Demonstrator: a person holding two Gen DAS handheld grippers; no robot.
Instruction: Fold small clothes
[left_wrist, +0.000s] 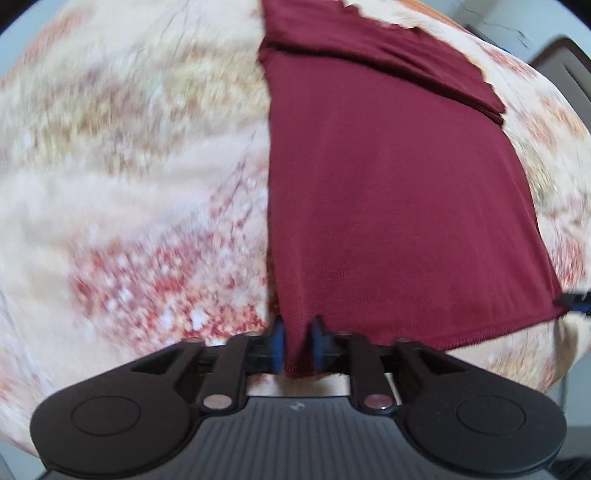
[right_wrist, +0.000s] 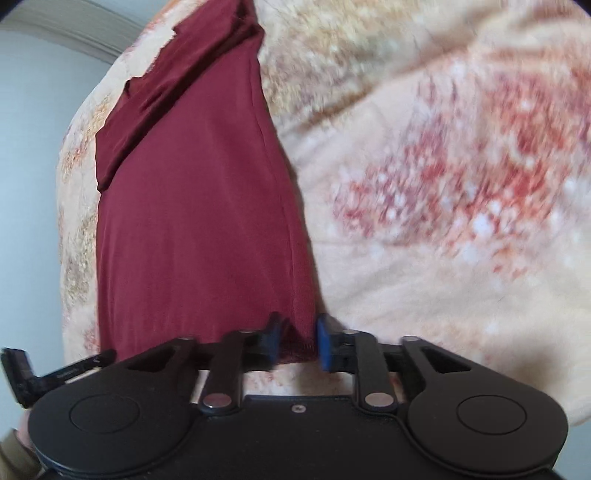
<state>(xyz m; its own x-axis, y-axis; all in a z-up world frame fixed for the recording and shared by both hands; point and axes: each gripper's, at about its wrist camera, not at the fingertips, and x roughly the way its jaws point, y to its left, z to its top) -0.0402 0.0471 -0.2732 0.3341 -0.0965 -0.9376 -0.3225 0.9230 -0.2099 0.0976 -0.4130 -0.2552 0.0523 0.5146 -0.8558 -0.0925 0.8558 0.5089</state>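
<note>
Left gripper (left_wrist: 298, 345): black housing fills the bottom of its own view, blue fingers (left_wrist: 279, 345) parted a little. One corner of the maroon garment (left_wrist: 388, 206) hangs down between them. The fabric fills much of the gap, but whether the pads press on it cannot be told.

Right gripper (right_wrist: 297, 343): same build, blue fingers (right_wrist: 325, 347) standing wider apart. The other near corner of the garment (right_wrist: 199, 221) lies between them. The right pad stands clear of the cloth; the left pad is at its edge. No firm grip is visible.

Garment: lies spread flat on a cream blanket (left_wrist: 129, 166) with red and tan flower print. Its near hem runs between the two grippers. Its far end is turned back over itself in a thick band with a ragged edge.

Left gripper shows in the right view at the lower left edge (right_wrist: 22, 373). Both views are blurred.
</note>
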